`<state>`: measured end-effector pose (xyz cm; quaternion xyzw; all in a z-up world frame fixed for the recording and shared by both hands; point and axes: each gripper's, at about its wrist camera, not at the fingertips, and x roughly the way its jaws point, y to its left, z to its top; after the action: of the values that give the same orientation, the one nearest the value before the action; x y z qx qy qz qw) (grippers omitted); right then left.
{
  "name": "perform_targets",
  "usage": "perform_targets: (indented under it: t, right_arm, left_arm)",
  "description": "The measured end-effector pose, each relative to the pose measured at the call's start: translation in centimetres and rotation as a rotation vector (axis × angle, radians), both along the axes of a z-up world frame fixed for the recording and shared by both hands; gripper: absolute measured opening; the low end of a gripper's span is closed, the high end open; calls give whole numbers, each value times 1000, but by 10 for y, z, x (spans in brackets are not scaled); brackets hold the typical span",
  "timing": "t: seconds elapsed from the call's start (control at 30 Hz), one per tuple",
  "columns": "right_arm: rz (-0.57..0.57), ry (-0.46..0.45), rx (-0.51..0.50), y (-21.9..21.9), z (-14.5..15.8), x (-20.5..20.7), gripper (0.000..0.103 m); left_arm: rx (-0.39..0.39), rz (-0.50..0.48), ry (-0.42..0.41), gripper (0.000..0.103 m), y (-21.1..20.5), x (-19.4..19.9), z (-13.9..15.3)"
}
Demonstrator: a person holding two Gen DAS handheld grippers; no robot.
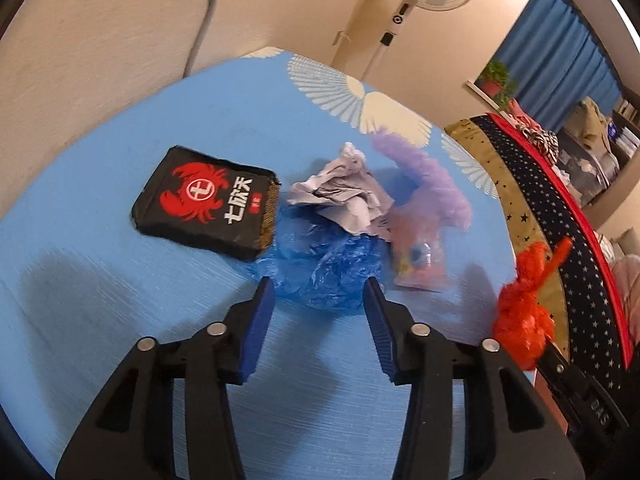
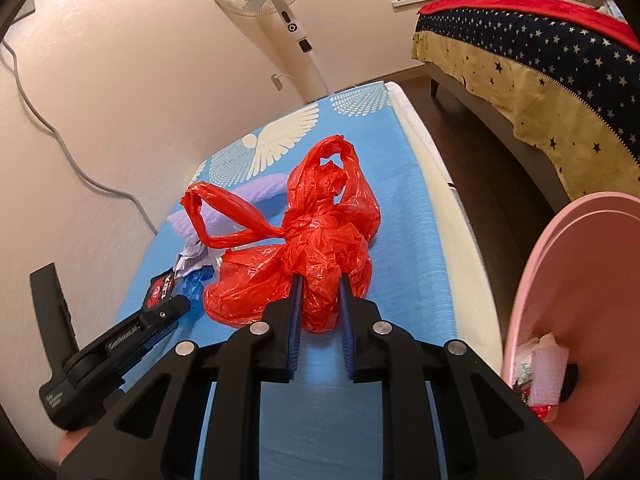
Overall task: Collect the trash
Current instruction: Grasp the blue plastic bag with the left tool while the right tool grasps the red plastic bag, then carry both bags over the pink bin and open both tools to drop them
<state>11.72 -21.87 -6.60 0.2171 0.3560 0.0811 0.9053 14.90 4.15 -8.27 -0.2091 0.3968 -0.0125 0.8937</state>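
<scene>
On the blue-covered bench, trash still scattered. Pink bin sits off the bench's right edge, right beside the right hand-held gripper, a few scraps already inside.

Right hand-held gripper is pinching the red plastic bag: jaws nearly together with bunched film between them, knotted handles flopping away toward the wall. From here the bin lies to its right and lower, so a short swing that way looks like the next move.

Left hand-held gripper is spread wide, holding nothing. Crumpled blue plastic lies dead ahead, tips flanking its near edge, contact unclear. Behind it: black crab-logo packet to the left, crumpled paper, pink wrapper to the right.

Left is nearer the pile.
</scene>
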Motion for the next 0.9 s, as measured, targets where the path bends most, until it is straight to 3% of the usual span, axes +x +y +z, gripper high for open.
perform_targets:
  t: [0.07,0.1,0.37,0.9]
  right_arm:
    - [0,2,-9,-1,1,-4,17]
    - [-1,5,-10,-2,1,-6,17]
    - [3,-20,-54,-1,28,-28,17]
    - [-32,-72,-190,-17,66,-102,17]
  left_arm:
    - [5,-9,15,19,0,2,-3]
    - [-5,-18,23,1,0,2,-4]
    - [56,-10,-39,0,-3,-25,21]
    - [136,-153,-166,0,-33,-100,79]
